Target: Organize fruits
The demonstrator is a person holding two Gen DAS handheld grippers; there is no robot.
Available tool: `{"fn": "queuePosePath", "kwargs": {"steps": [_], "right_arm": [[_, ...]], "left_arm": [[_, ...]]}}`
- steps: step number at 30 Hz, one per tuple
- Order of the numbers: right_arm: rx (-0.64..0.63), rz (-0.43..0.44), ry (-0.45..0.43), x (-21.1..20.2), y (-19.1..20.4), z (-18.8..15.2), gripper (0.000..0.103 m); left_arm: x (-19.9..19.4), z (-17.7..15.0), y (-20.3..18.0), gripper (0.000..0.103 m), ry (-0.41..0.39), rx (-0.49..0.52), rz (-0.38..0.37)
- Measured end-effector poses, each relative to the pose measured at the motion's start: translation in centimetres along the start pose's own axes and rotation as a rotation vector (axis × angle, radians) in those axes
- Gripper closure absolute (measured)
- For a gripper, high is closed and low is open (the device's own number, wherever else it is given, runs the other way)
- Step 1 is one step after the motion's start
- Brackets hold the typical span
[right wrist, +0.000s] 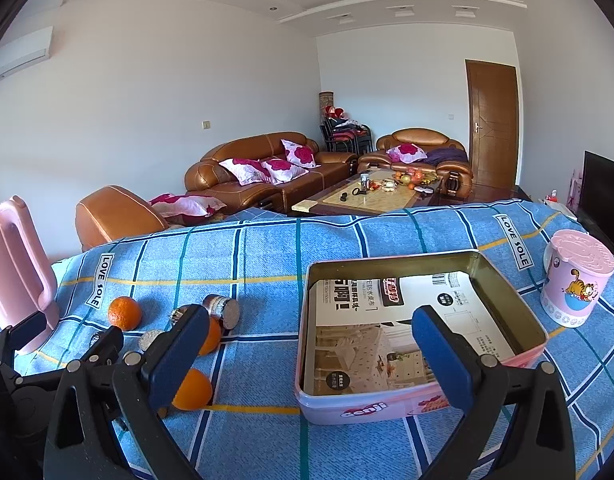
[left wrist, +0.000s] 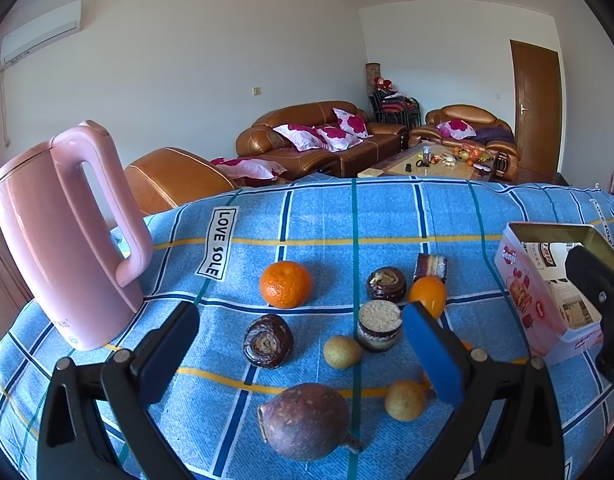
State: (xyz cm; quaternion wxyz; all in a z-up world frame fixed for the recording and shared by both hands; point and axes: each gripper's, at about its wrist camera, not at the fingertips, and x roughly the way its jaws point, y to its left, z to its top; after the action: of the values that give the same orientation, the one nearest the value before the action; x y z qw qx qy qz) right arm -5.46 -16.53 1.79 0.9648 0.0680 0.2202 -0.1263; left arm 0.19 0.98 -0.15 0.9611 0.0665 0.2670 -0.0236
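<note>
Both claws gape wide and hold nothing: the left claw hovers over a purple-brown passion fruit on the blue checked counter cloth, the right claw over the pink rectangular tin box.

From where I stand, white walls rise at twelve o'clock, with an air conditioner high at ten. A brown leather sofa and armchair flank a coffee table ahead; a wooden door stands at two o'clock. Daylight fills the room.
</note>
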Motion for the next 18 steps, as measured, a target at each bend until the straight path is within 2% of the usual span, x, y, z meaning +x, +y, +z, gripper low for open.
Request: {"fn": "queuePosePath", "kwargs": {"steps": [9, 13, 15, 17, 18], "right_arm": [[-0.008, 0.035, 0.009, 0.0, 0.2, 0.0, 0.001], [-0.031, 0.053, 0.023, 0.1, 0.6, -0.1, 0.002], [-0.047, 0.097, 0.040, 0.2, 0.8, -0.1, 0.011], [-0.068, 0.146, 0.081, 0.7, 1.3, -0.3, 0.030], [-0.078, 0.172, 0.106, 1.0, 1.7, -0.4, 0.033]], "left_arm": [[0.4, 0.3, 0.8, 0.000, 0.007, -0.001, 0.018], [0.5, 1.2, 2.6, 0.000, 0.020, -0.015, 0.024], [0.7, 1.6, 4.2, 0.000, 0.039, -0.044, 0.026], [1.3, 1.8, 6.1, 0.000, 0.090, -0.099, 0.008], [1.7, 1.8, 6.9, 0.000, 0.121, -0.126, -0.015]]}}
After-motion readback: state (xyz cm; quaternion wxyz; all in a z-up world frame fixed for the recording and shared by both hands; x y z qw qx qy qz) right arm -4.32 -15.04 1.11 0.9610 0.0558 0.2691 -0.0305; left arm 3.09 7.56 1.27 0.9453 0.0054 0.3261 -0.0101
